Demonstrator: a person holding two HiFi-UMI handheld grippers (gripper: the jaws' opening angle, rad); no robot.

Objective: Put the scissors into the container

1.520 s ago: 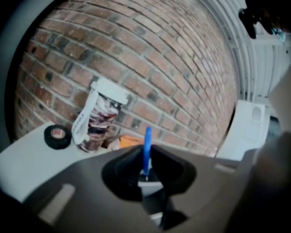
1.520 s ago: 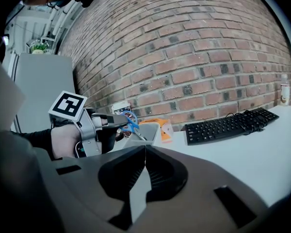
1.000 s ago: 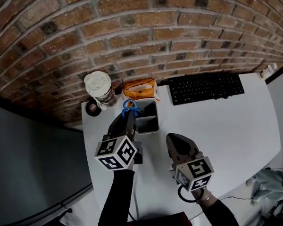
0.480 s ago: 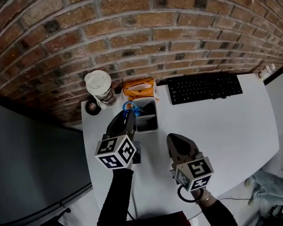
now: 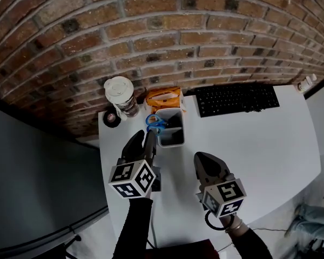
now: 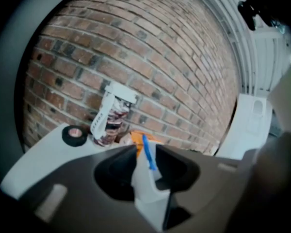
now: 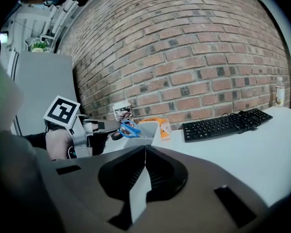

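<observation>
The blue-handled scissors [image 5: 155,123] stand in the left side of the white container [image 5: 175,140], handles up. My left gripper [image 5: 146,138] sits just short of them on the near side. Its jaws have just been opening and now stand open, off the scissors. In the left gripper view, the blue handle [image 6: 148,153] shows through the gap of the left gripper [image 6: 146,154], above the container's wall [image 6: 148,191]. My right gripper [image 5: 203,159] hovers over the table nearer to me, shut and empty. From the right gripper [image 7: 145,147] view, the scissors [image 7: 128,129] and container [image 7: 146,130] lie ahead.
A lidded cup [image 5: 120,95] and a black tape roll [image 5: 112,118] stand left of the container. An orange packet [image 5: 163,99] lies behind it against the brick wall. A black keyboard [image 5: 237,98] lies to the right. A small bottle [image 5: 308,82] stands at the far right table corner.
The left gripper's jaws have let go of the scissors and it has drawn back a little toward me. The scissors stay in the container. The right gripper has kept still.
</observation>
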